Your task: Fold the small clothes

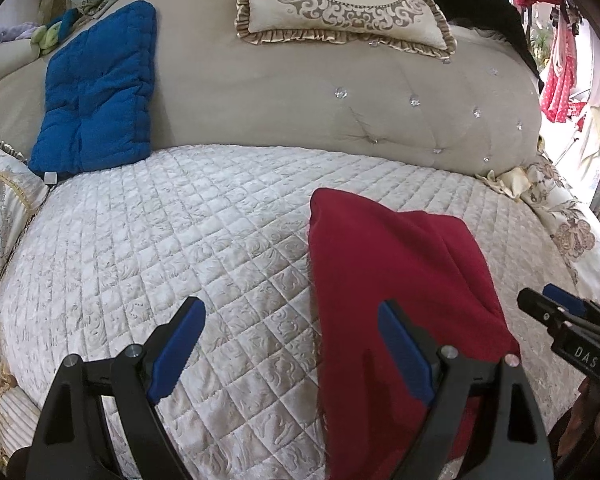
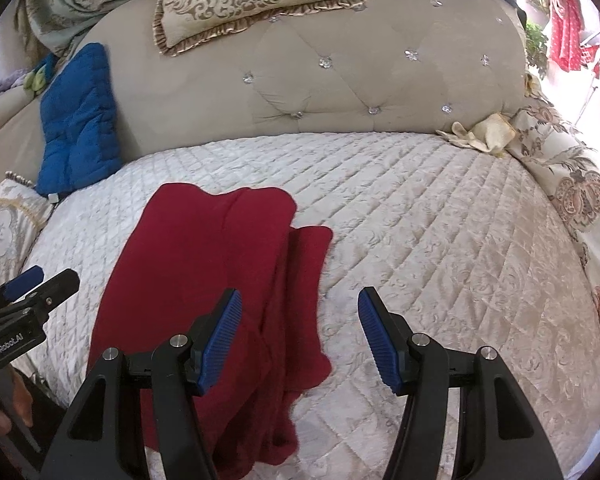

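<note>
Left gripper and right gripper: jaws wide apart, holding nothing. Red knit garment, folded, lies on quilted cream bedspread.

The red garment is a soft, fleecy dark-red piece, lying flat in overlapping folded layers. One narrower layer pokes out along its 3 o'clock edge (right wrist view). It runs lengthwise from 6 towards 12 o'clock.
</note>
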The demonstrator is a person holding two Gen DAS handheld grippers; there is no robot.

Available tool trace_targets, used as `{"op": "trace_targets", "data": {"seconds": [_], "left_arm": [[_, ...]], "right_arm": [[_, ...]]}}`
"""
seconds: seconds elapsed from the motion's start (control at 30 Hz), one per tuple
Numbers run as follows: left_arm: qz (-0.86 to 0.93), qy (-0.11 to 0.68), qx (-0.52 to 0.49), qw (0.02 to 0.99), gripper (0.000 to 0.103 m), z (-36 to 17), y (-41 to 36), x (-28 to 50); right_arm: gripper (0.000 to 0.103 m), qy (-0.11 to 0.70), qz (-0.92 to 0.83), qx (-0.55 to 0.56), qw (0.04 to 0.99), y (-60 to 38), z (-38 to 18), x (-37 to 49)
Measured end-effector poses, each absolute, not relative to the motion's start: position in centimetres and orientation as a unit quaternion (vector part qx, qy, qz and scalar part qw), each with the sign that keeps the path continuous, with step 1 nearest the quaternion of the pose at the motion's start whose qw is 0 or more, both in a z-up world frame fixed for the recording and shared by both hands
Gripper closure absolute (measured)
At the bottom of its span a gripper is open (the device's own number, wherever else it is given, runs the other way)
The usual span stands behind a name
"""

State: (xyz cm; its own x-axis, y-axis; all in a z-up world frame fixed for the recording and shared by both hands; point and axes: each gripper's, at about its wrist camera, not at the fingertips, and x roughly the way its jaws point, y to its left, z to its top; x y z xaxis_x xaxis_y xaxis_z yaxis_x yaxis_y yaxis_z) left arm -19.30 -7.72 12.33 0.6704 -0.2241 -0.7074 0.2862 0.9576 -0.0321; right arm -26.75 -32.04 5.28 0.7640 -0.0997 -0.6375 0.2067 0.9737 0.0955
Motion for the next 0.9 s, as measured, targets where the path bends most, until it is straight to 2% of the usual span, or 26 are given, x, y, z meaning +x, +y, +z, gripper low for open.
{"op": "trace_targets", "data": {"seconds": [0.9], "left_arm": [[-0.128,0.393,0.043,0.909,0.012,11.2,-7.6,-17.2]], "right_arm": [[0.063,0.348,-0.096,0.083,0.929,-33.6,4.6,-25.1]]}}
